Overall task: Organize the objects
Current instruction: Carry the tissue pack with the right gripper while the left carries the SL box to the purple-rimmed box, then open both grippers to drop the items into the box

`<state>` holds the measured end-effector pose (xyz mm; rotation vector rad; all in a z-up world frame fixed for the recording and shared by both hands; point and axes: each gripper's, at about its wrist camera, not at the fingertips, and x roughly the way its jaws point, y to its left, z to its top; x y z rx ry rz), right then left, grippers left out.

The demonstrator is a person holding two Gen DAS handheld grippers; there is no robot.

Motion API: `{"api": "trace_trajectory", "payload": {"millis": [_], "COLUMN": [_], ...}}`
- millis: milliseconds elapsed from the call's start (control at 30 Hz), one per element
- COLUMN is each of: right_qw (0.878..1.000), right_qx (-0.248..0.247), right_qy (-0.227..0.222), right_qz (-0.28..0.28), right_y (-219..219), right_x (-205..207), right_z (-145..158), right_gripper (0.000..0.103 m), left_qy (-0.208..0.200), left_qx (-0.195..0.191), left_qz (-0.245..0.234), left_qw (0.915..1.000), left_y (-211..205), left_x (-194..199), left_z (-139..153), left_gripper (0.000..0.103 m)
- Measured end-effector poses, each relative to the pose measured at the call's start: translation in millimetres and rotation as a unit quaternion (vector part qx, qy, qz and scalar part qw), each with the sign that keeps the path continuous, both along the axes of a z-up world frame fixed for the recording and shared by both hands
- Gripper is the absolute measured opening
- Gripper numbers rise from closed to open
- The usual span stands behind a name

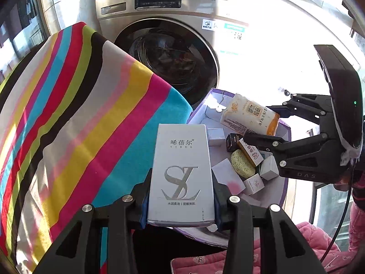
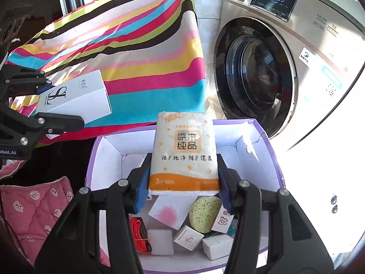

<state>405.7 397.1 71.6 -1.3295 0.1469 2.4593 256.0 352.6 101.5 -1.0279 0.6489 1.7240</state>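
Observation:
My left gripper (image 1: 181, 196) is shut on a grey "SL" box (image 1: 182, 173) and holds it over the edge of the striped cloth, beside the purple-rimmed storage box (image 1: 286, 183). It also shows in the right wrist view (image 2: 75, 96). My right gripper (image 2: 182, 180) is shut on a white and orange tissue pack (image 2: 184, 153) and holds it above the storage box (image 2: 269, 150). In the left wrist view the tissue pack (image 1: 248, 116) hangs over the box's far side. Inside lie small white boxes (image 2: 188, 237), a green sponge (image 2: 205, 214) and a red strap (image 2: 139, 233).
A silver front-loading washing machine (image 2: 273, 68) stands behind the storage box, door shut. A surface draped in a multicoloured striped cloth (image 1: 79, 114) is on the left. A pink quilted cushion (image 2: 34, 214) lies low at the near left.

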Motion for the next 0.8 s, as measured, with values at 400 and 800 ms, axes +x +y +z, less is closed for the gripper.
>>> {"api": "trace_trajectory", "payload": {"millis": [400, 800], "right_qw": [0.999, 0.999], "right_qx": [0.005, -0.010], "right_qy": [-0.019, -0.031], "right_qz": [-0.042, -0.036], "right_y": [10, 1], "right_x": [45, 48], "right_z": [-12, -17], "right_gripper": [0.086, 0.086], "left_qy": [0.043, 0.080], "left_qx": [0.051, 0.019], "left_qz": [-0.006, 0.051], "left_qw": [0.9978, 0.9953], "left_y": [0, -10], "left_x": [42, 31], "left_z": [18, 38], "left_gripper": [0.082, 0.090]}}
